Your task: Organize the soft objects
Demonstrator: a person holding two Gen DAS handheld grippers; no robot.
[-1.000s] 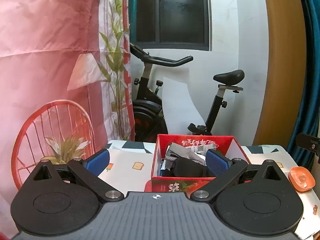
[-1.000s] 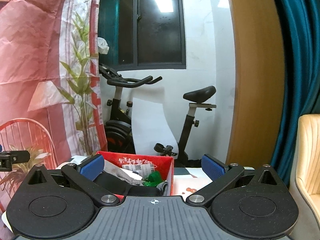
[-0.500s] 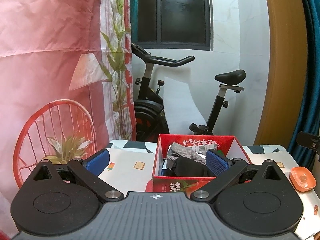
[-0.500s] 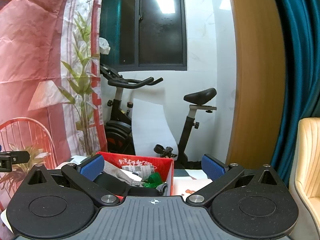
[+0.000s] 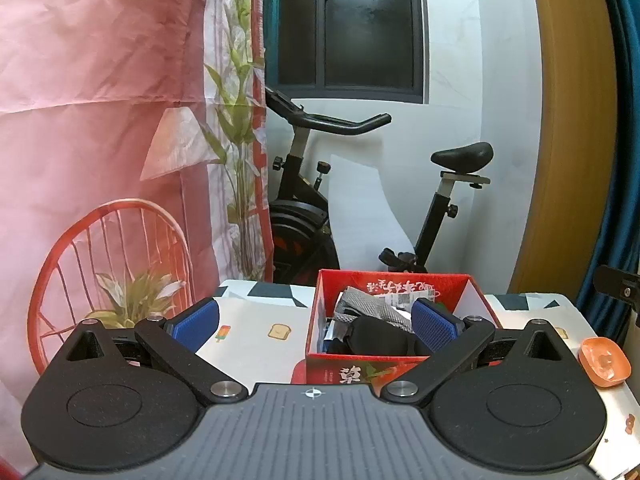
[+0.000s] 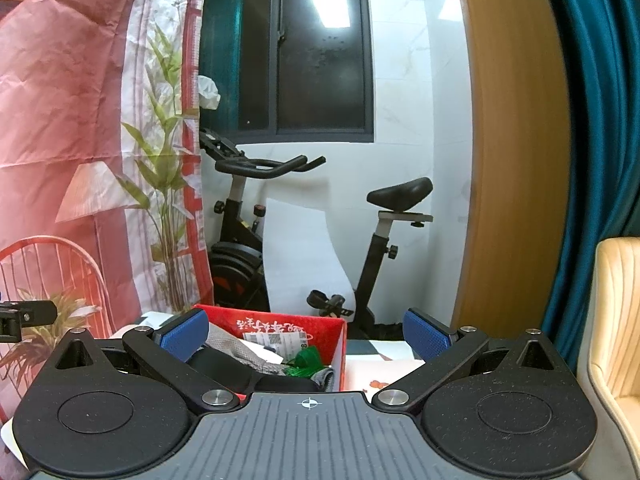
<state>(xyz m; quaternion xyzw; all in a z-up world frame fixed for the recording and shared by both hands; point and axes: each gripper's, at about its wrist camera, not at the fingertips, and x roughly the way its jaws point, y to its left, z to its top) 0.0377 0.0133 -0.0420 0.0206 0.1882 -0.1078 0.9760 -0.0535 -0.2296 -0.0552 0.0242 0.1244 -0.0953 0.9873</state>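
Observation:
A red cardboard box (image 5: 390,364) stands on the patterned table (image 5: 256,336). It holds soft things: a grey cloth (image 5: 372,307), a black soft item (image 5: 372,332) and a paper label. In the right wrist view the box (image 6: 338,330) also shows a green item (image 6: 306,358). My left gripper (image 5: 316,326) is open and empty, held level short of the box, its right pad in front of the box's inside. My right gripper (image 6: 306,336) is open and empty, with the box behind its left pad.
An orange dish (image 5: 604,362) lies at the table's right edge. An exercise bike (image 5: 304,216) stands behind the table by the white wall. A pink printed backdrop (image 5: 100,140) hangs on the left. A cream chair (image 6: 616,340) is at right.
Both views have drifted slightly; the box sits a little further right and lower in the left wrist view. Both grippers stay open and empty.

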